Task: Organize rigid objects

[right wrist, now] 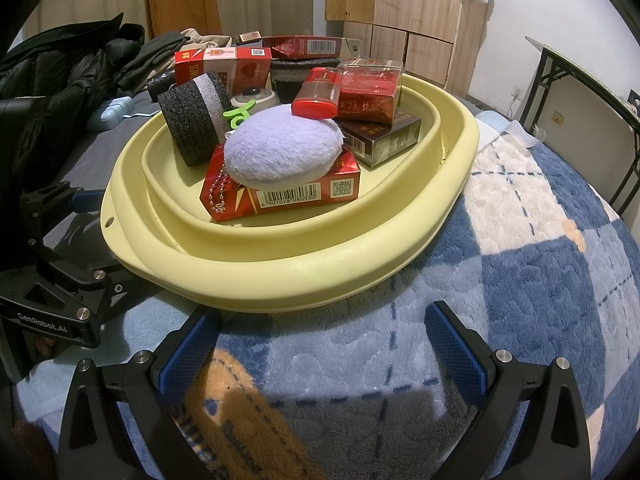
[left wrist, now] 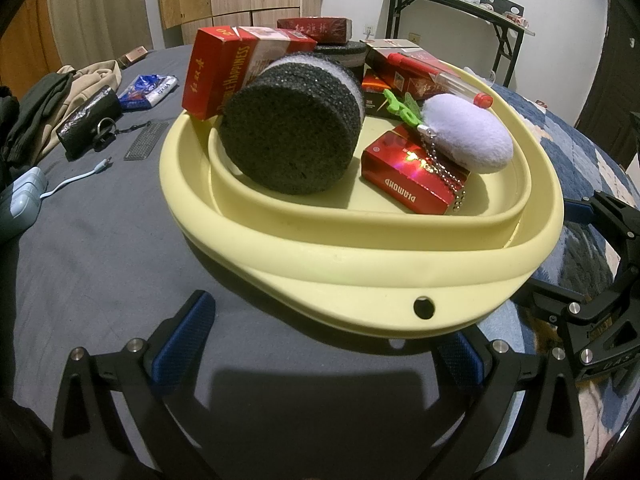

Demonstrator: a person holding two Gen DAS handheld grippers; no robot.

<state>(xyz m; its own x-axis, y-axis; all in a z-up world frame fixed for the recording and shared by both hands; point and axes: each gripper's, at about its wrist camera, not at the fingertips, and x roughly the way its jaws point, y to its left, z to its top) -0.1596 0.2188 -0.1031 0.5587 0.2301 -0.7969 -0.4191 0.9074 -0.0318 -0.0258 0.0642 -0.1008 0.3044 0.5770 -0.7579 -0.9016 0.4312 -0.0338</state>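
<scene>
A pale yellow basin sits on the bed and also shows in the right wrist view. It holds a black foam cylinder, red cigarette boxes, a lilac plush pouch on a bead chain, a green clip and a red-capped clear tube. My left gripper is open just below the basin's near rim, its right finger under the rim. My right gripper is open and empty in front of the basin over the blanket.
On the grey sheet to the left lie a black pouch with keys, a blue packet, a small comb and a cable. Dark clothes are piled behind. A checked blue blanket covers the right side. A folding table stands by the wall.
</scene>
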